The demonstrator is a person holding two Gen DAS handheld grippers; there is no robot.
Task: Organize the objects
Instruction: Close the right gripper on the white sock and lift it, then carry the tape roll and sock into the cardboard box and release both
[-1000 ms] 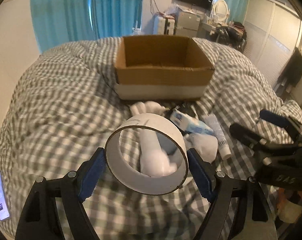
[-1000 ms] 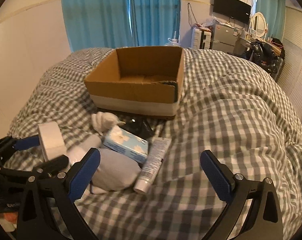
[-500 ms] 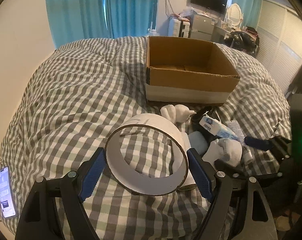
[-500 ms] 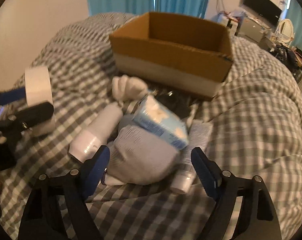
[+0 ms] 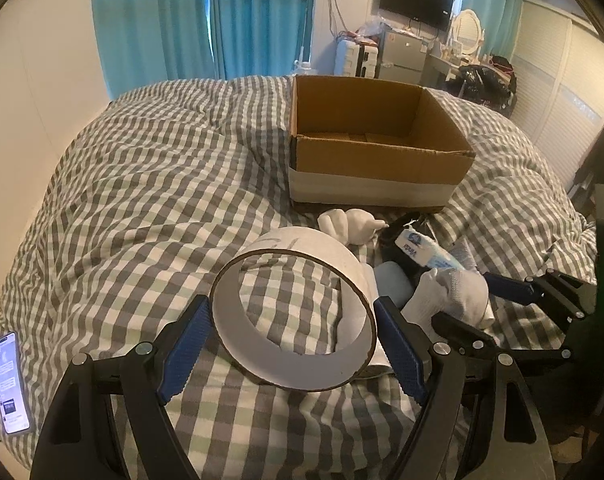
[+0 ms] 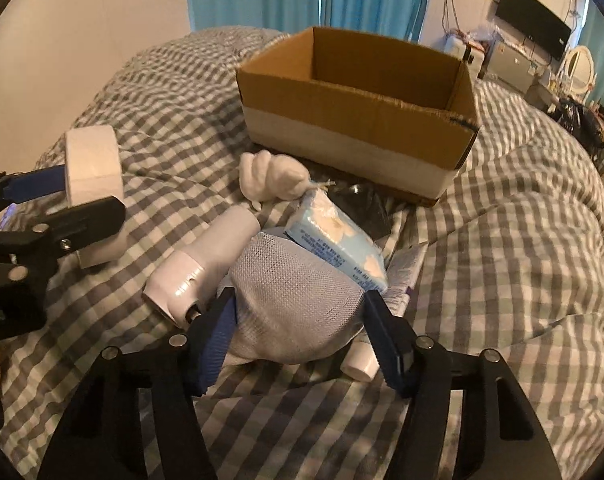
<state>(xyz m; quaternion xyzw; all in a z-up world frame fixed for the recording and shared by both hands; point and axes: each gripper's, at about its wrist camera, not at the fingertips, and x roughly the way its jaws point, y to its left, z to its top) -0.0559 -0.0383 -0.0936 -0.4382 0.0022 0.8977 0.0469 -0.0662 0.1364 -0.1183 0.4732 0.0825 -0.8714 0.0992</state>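
Observation:
My left gripper [image 5: 293, 340] is shut on a white tape roll [image 5: 297, 280], held above the checked bedcover; it also shows in the right wrist view [image 6: 93, 164]. My right gripper [image 6: 299, 320] has its blue pads on both sides of a grey-white rolled sock [image 6: 297, 300] in the pile. On the sock leans a blue tissue pack [image 6: 334, 236]. Beside it lie a white bottle [image 6: 205, 256], a white glove bundle [image 6: 273, 178] and a tube [image 6: 402, 276]. The open cardboard box [image 5: 374, 148] stands behind the pile and looks empty.
A phone [image 5: 9, 384] lies at the bed's left edge. Blue curtains [image 5: 205, 16] hang behind the bed. Furniture and a TV [image 5: 418, 0] stand at the back right. The checked bedcover [image 5: 149, 184] spreads to the left of the box.
My right gripper has moved in and down onto the pile and closed around the rolled sock. My left gripper has swung left and up with the tape roll.

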